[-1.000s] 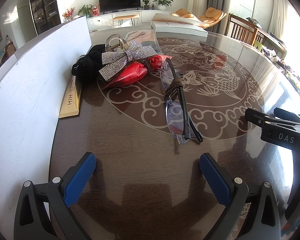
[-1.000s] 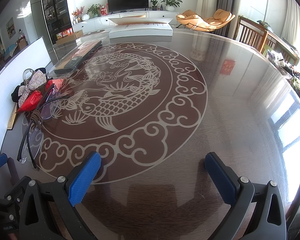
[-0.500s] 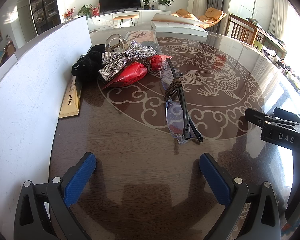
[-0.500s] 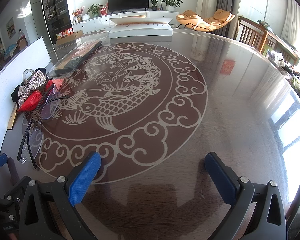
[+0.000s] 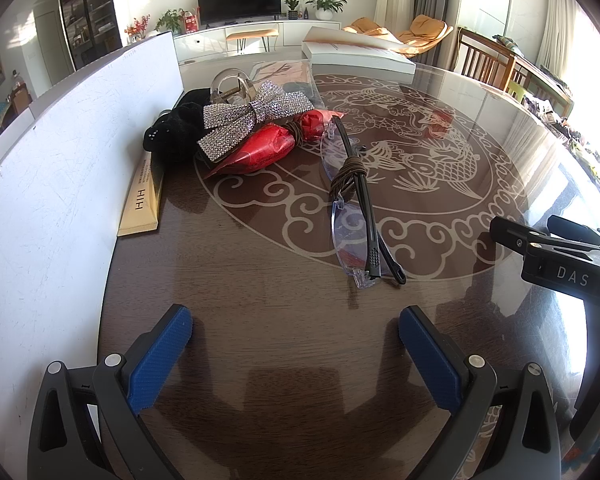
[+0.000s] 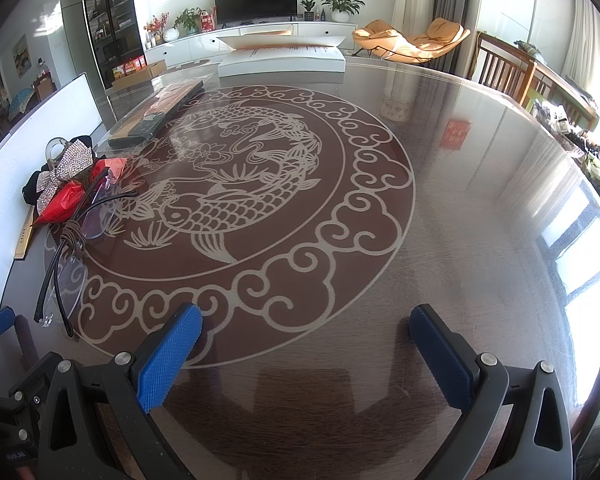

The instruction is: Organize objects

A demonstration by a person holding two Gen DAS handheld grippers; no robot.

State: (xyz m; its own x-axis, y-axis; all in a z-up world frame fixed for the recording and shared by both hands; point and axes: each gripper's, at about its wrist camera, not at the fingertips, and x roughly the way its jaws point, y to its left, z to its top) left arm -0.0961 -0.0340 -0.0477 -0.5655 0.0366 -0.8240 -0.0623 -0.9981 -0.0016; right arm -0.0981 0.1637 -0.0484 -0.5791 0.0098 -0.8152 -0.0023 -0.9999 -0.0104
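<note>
A pile lies on the glass-topped table near a white board: a rhinestone bow [image 5: 244,120], a red foil packet [image 5: 260,152], a black fabric piece [image 5: 176,128], a clear ring-shaped object [image 5: 232,88] and folded glasses [image 5: 356,216] with a brown hair tie [image 5: 346,172] looped round one arm. A narrow tan box [image 5: 142,204] lies by the board. My left gripper [image 5: 296,344] is open and empty, short of the glasses. My right gripper [image 6: 306,344] is open and empty over the table's carp pattern, right of the pile [image 6: 68,184].
An upright white board [image 5: 52,184] runs along the table's left. A white box [image 6: 284,60] and a flat dark package [image 6: 156,114] lie at the far side. Chairs [image 6: 504,68] stand at the right. The right gripper's body [image 5: 560,272] shows at the left view's right edge.
</note>
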